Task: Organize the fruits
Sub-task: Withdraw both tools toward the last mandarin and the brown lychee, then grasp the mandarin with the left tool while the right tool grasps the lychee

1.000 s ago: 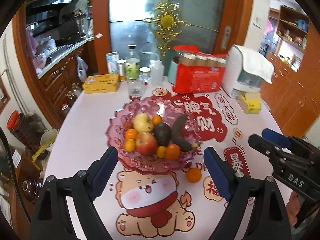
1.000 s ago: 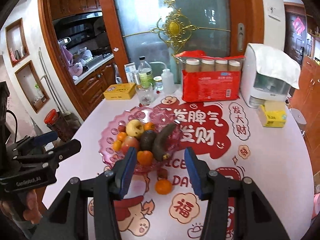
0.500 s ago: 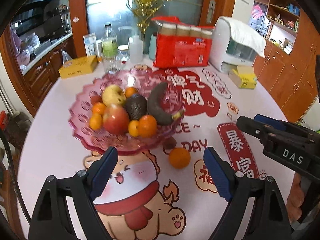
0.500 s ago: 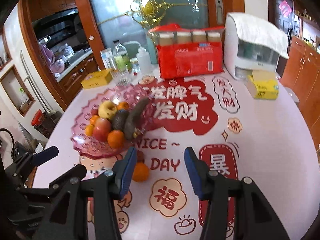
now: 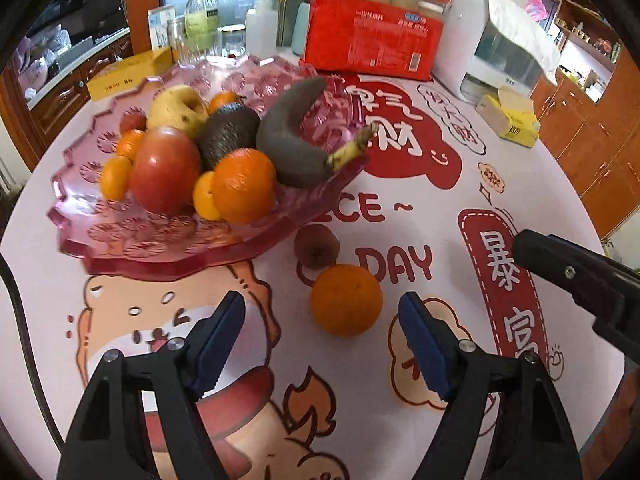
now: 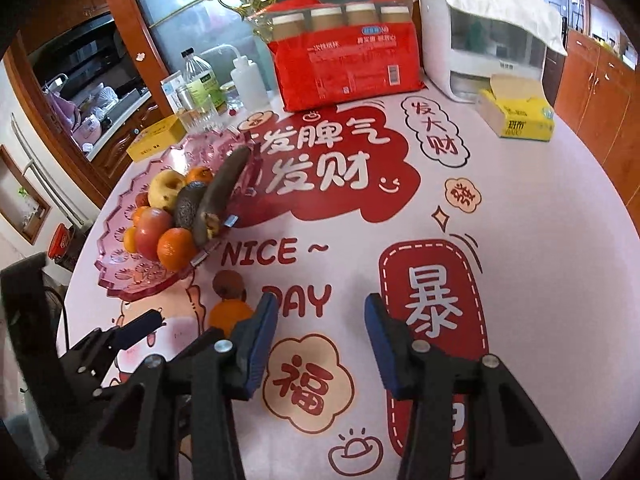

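Note:
A pink glass fruit plate (image 5: 120,236) (image 6: 120,280) holds an apple, a pear, an avocado, a dark banana and several oranges. A loose orange (image 5: 346,300) (image 6: 228,314) lies on the tablecloth just in front of it, with a small brown fruit (image 5: 316,246) (image 6: 228,284) behind. My left gripper (image 5: 322,340) is open, its jaws either side of the loose orange, a little short of it. My right gripper (image 6: 320,336) is open and empty over the cloth, to the right of the orange.
At the table's back stand a red pack of cups (image 6: 348,64), a white appliance (image 6: 480,40), a yellow tissue box (image 6: 516,116), bottles and a glass (image 6: 200,92), and a yellow box (image 5: 128,74). Cabinets lie beyond the table's right edge.
Both grippers have moved forward and down toward the table. The left gripper has closed in on the loose orange. Both stay open.

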